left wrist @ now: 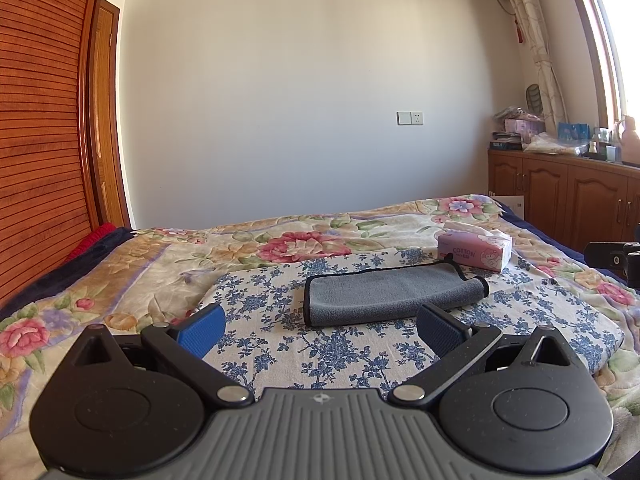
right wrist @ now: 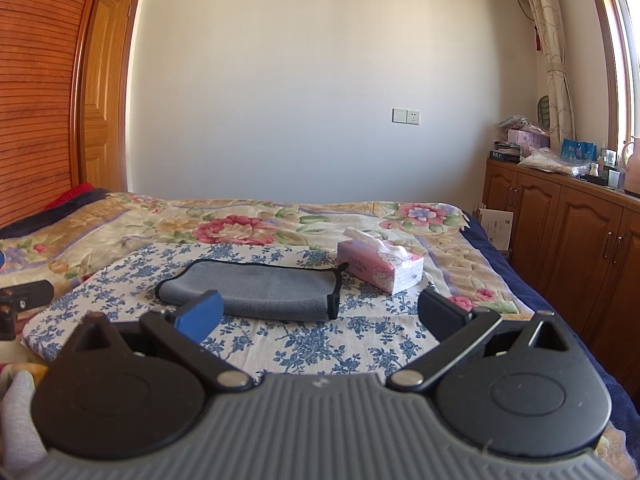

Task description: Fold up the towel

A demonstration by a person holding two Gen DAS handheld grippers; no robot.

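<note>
A grey towel (left wrist: 384, 294) with black edging lies folded into a long strip on a blue-flowered cloth (left wrist: 280, 344) on the bed. It also shows in the right wrist view (right wrist: 260, 290). My left gripper (left wrist: 320, 330) is open and empty, just short of the towel's near edge. My right gripper (right wrist: 320, 314) is open and empty, its blue left finger (right wrist: 200, 316) in front of the towel's near left part. Part of the right gripper shows at the right edge of the left wrist view (left wrist: 616, 260).
A pink tissue box (left wrist: 474, 250) stands just beyond the towel's right end, also in the right wrist view (right wrist: 378, 266). The floral bedspread (left wrist: 120, 272) covers the bed. Wooden cabinets (right wrist: 560, 224) line the right side, a wardrobe (left wrist: 40, 140) the left.
</note>
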